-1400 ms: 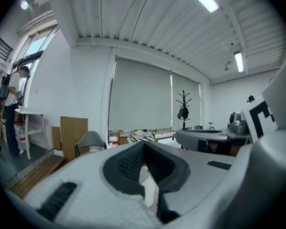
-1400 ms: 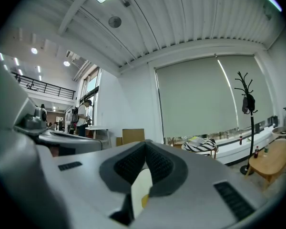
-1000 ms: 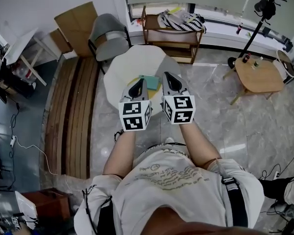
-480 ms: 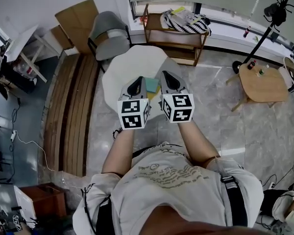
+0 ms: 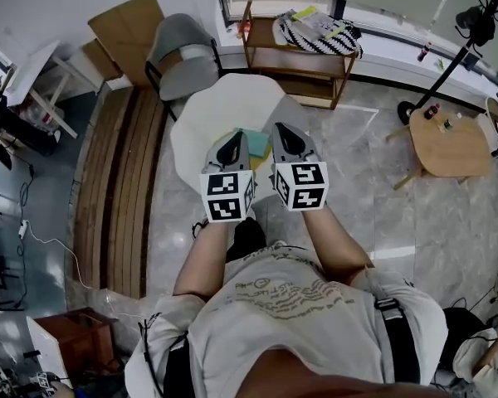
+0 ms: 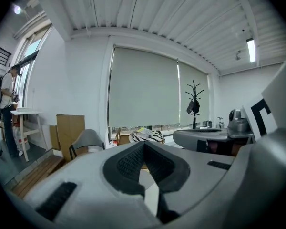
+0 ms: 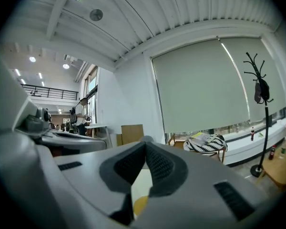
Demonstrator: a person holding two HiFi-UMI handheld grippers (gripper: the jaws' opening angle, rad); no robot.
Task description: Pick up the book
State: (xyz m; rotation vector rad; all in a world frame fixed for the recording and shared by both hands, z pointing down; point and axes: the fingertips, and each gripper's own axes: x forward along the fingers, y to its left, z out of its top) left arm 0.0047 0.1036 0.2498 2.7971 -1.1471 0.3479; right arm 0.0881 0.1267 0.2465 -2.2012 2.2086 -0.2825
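Both pairs of jaws, on the left gripper (image 5: 236,139) and the right gripper (image 5: 283,131), are closed and empty. The thin teal book (image 5: 253,137) is seen flat on the round white desk (image 5: 224,106), between the two jaw tips. If the jaws are not opened, the book would probably be pushed, not gripped.

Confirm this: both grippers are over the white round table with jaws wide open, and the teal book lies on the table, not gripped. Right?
Wrong on the jaws: each gripper view shows them shut tip to tip, nothing between. The rest stands: in the head view the left gripper and right gripper are over the white round table, and the teal book lies on it, not gripped.
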